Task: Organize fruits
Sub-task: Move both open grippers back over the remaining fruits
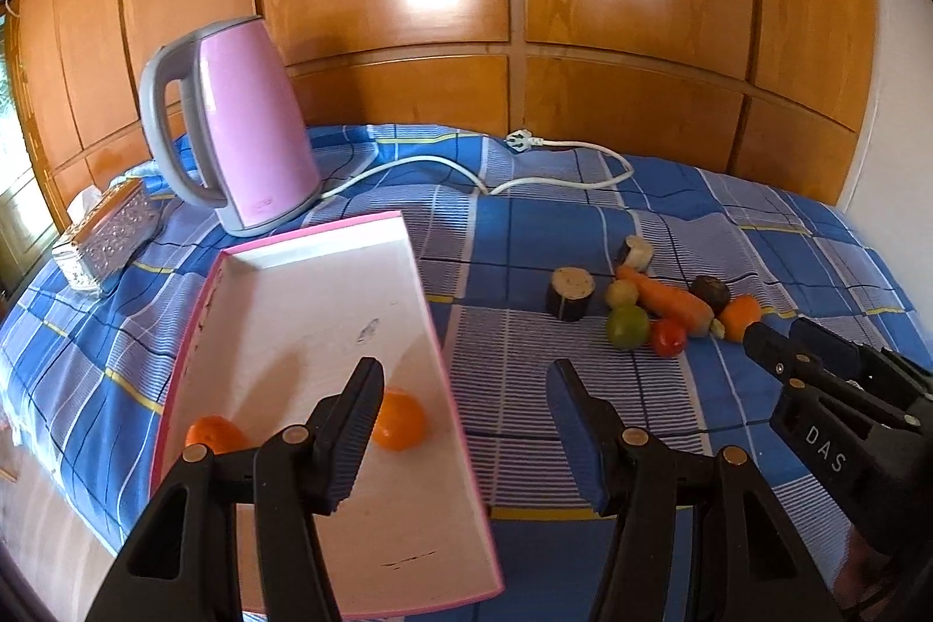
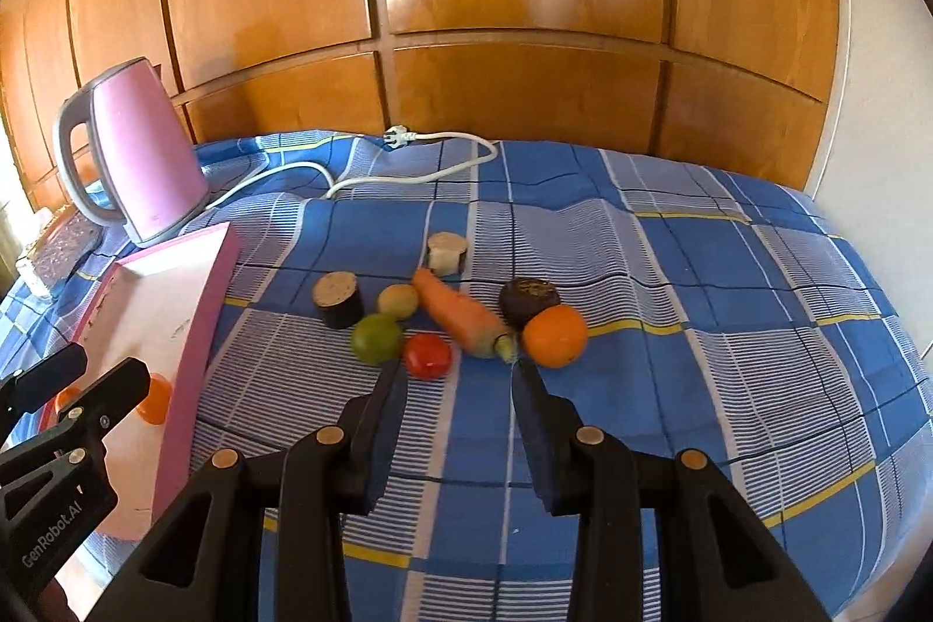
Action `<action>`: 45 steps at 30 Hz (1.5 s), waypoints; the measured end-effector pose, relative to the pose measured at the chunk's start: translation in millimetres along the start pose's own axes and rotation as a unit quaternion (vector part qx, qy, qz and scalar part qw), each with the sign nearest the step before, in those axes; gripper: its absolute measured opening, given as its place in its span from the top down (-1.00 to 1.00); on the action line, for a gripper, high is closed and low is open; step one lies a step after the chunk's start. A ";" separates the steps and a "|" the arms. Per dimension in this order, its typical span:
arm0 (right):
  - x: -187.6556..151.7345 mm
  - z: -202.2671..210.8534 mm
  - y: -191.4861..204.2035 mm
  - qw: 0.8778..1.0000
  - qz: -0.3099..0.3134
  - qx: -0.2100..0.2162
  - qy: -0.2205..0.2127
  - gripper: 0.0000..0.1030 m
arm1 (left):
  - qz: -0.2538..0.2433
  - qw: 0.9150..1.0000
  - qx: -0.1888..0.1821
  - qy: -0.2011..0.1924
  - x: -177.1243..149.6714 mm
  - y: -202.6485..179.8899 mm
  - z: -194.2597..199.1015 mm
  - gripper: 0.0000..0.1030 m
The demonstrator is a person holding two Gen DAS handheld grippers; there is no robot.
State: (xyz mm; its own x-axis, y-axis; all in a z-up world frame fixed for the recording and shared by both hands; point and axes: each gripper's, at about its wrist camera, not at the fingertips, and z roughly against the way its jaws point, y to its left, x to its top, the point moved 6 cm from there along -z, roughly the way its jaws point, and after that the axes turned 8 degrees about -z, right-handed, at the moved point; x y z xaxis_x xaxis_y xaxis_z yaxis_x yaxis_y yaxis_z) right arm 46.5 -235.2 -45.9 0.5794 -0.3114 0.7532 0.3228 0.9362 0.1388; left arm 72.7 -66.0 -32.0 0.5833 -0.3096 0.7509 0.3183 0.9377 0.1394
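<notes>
I'm finding two oranges (image 1: 399, 418) lying in the tray (image 1: 326, 295) — the rest are waiting mid-bed (image 2: 700, 272); both my left gripper (image 1: 463, 424) and right gripper (image 2: 460, 424) are hanging released, empty.

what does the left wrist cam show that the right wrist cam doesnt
Only the left wrist view: both oranges in the tray, one at its near left corner and one partly behind a left claw finger, and the whole silver tissue box.

Only the right wrist view: the loose orange in full, clear of the right claw.

Both: pink kettle, white cord, pink tray, the produce cluster with carrot, lime and tomato, and the blue plaid cloth.
</notes>
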 end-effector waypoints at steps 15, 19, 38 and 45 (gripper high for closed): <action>0.8 -7.4 -17.4 1.000 -0.014 -0.013 0.002 0.27 | -0.020 1.000 -0.014 0.011 4.4 -23.5 -12.6 -0.14; 0.2 -10.7 -21.9 1.000 -0.016 -0.016 0.005 0.27 | -0.020 1.000 -0.017 0.016 5.1 -27.7 -17.4 -0.14; 0.2 -37.1 -55.1 0.998 -0.031 -0.049 0.029 0.27 | -0.025 0.998 -0.045 0.048 11.4 -52.6 -53.6 -0.14; 2.2 -41.9 -61.9 0.998 -0.034 -0.052 0.031 0.27 | -0.030 0.997 -0.049 0.051 15.1 -60.0 -61.1 -0.14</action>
State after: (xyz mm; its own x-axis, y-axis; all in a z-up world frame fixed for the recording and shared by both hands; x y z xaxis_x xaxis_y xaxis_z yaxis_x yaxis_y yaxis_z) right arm 59.1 -300.7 -79.7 0.5974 -0.3864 0.7027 0.4374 0.8914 0.1183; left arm 108.0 -136.5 -68.4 0.6319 -0.3843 0.6731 0.4232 0.8986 0.1157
